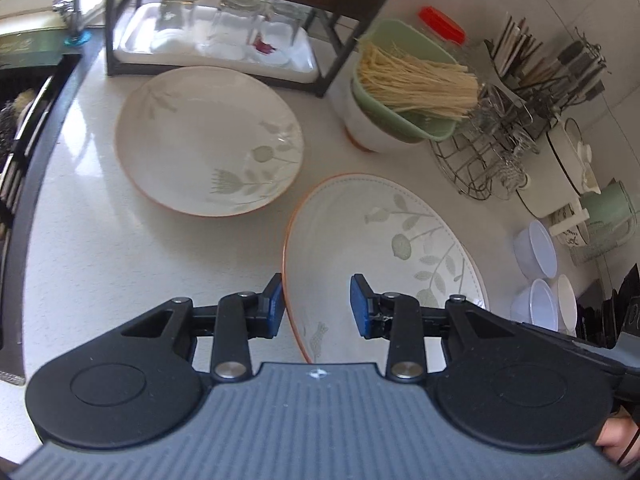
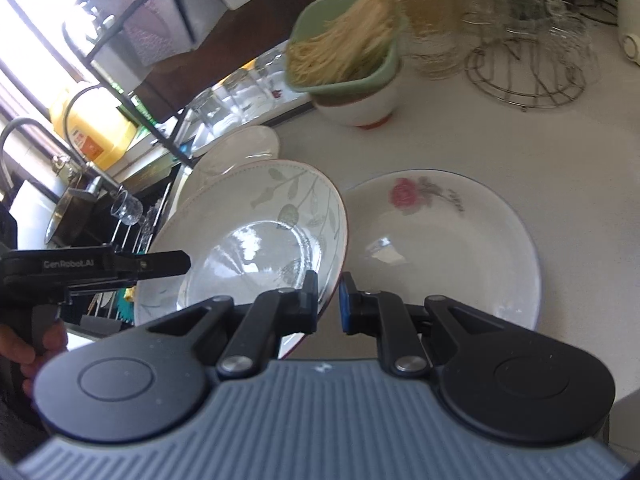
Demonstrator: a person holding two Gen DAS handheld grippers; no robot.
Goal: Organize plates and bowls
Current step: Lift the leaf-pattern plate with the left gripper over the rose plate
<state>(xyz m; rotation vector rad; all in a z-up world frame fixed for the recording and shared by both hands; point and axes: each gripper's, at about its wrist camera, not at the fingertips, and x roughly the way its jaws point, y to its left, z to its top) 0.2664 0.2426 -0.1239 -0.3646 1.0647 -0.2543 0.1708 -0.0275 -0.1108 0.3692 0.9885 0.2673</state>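
Observation:
A deep white plate with green leaf prints and an orange rim (image 1: 380, 240) (image 2: 260, 232) hangs tilted above the counter, held from both sides. My left gripper (image 1: 318, 306) straddles its near rim, one blue pad outside and one inside the bowl of the plate. In the right wrist view a finger of the left gripper (image 2: 168, 263) lies over the plate's left edge. My right gripper (image 2: 328, 300) is shut on the plate's right rim. A second leaf plate (image 1: 208, 140) (image 2: 240, 148) lies flat on the counter. A rose-printed plate (image 2: 440, 248) lies under my right gripper.
A green bowl of dry noodles (image 1: 404, 84) (image 2: 348, 60) sits in a white bowl. A dark rack with upturned glasses on a white tray (image 1: 216, 28) stands at the back. To the right are a wire glass stand (image 1: 480, 152), small white bowls (image 1: 536, 248) and a cutlery holder (image 1: 552, 68). The sink (image 1: 24, 120) lies left.

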